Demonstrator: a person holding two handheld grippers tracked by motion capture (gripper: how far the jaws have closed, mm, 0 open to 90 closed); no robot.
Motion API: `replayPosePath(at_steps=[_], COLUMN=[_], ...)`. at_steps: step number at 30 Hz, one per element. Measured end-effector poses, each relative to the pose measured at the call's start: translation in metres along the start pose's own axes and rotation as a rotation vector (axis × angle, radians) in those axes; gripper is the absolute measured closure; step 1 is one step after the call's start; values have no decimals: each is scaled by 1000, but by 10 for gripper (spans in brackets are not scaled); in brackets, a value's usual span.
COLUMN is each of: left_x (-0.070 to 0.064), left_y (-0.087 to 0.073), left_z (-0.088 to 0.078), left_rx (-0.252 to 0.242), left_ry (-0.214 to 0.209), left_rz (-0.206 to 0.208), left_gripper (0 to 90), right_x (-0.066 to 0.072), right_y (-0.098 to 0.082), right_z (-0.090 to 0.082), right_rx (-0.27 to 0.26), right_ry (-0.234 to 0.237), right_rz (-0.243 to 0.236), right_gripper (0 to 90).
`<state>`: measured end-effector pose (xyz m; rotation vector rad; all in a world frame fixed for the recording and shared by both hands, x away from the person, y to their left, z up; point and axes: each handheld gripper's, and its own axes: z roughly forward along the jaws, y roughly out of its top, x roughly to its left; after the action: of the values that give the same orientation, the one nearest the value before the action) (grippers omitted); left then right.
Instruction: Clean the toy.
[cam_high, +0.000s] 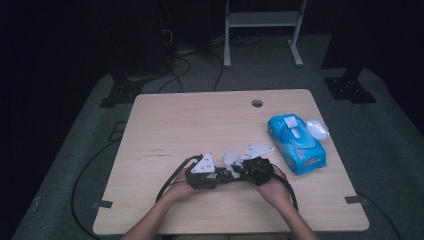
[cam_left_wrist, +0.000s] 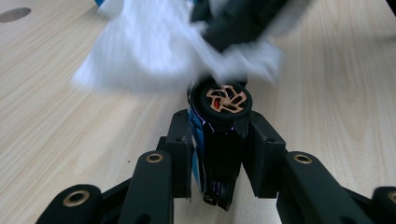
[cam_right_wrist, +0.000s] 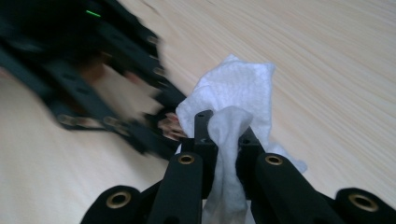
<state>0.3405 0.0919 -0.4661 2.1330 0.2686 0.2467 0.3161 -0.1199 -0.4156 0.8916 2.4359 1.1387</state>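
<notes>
Toy car (cam_left_wrist: 219, 140), small and rigid, sits clamped in the left hand-held gripper (cam_left_wrist: 219, 154) while the right hand-held gripper (cam_right_wrist: 223, 140), at three o'clock, pinches a soft, limp wipe (cam_right_wrist: 238, 88).

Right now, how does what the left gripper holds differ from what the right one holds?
The toy car is dark, glossy and rigid, with a copper-spoked wheel; the wipe is white, soft and crumpled. The car stands on end in the left gripper; the wipe drapes limp from the right gripper. Both are clamped, meeting above the table.
</notes>
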Motion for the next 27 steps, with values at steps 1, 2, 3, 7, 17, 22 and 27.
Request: replayPosePath(at_steps=[1, 2, 3, 7, 17, 22, 27], left_x=[0, 0, 0, 1, 1, 2, 3], left_y=[0, 0, 0, -2, -4, -4, -4], left_z=[0, 0, 0, -2, -4, -4, -5], left_rx=[0, 0, 1, -1, -5, -5, -3], left_ry=[1, 0, 3, 3, 0, 0, 4], left_rz=[1, 1, -1, -1, -6, -4, -7], left_gripper=[661, 661, 662, 666, 668, 669, 669], right_x=[4, 9, 14, 8, 6, 10, -5], right_y=[1, 2, 3, 1, -4, 2, -8], right_z=[2, 5, 8, 3, 0, 6, -2], right_rx=[-18, -31, -20, -9, -18, -23, -30], right_ry=[39, 75, 61, 15, -10, 27, -10], right_rz=[-5, -23, -45, -40, -23, -44, -3], right_gripper=[839, 838, 838, 838, 839, 838, 838])
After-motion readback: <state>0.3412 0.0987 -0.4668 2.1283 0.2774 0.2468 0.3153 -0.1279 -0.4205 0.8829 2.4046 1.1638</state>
